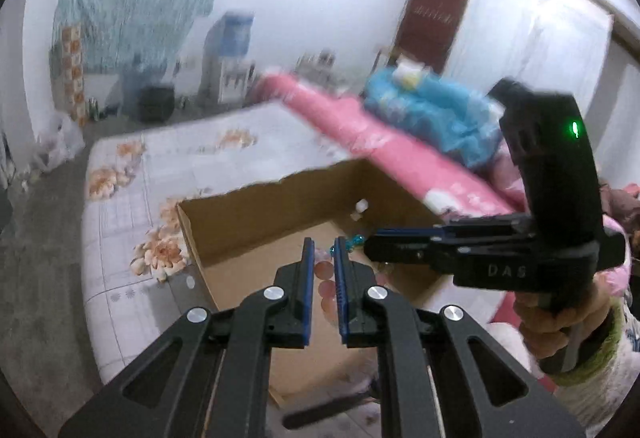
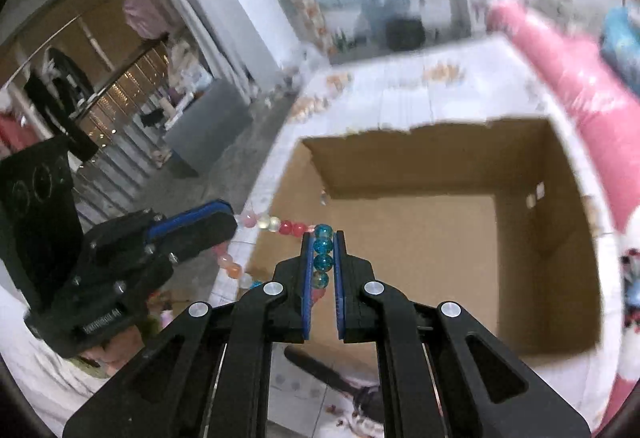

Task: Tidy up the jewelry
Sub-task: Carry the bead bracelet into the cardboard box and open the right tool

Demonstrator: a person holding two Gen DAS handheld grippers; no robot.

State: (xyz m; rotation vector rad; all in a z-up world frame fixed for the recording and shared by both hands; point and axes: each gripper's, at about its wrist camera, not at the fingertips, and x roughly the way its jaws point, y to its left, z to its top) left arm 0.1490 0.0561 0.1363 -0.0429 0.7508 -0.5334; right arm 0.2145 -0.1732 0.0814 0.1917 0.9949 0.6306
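I read the scene from the left tongs across to the right.

1. The left gripper (image 1: pixel 323 240) was clenched on the bead string (image 2: pixel 294 229); pale pink beads sat between its blue pads (image 1: pixel 307 278).
2. From that grip the string ran across to the right gripper (image 2: pixel 323 234): pink, clear and red beads in the span between the two tools, above the near-left rim of the cardboard box (image 2: pixel 560 238). A second run of orange and pale beads hung below the left tongs.
3. The right gripper was likewise clenched on the string, with teal beads lined up between its pads (image 2: pixel 340 278).
4. Ahead of and beneath both tongs the box stood open on the floral bedsheet (image 1: pixel 168 157).
5. Beyond the right tongs lay a pink rolled quilt (image 1: pixel 400 157).
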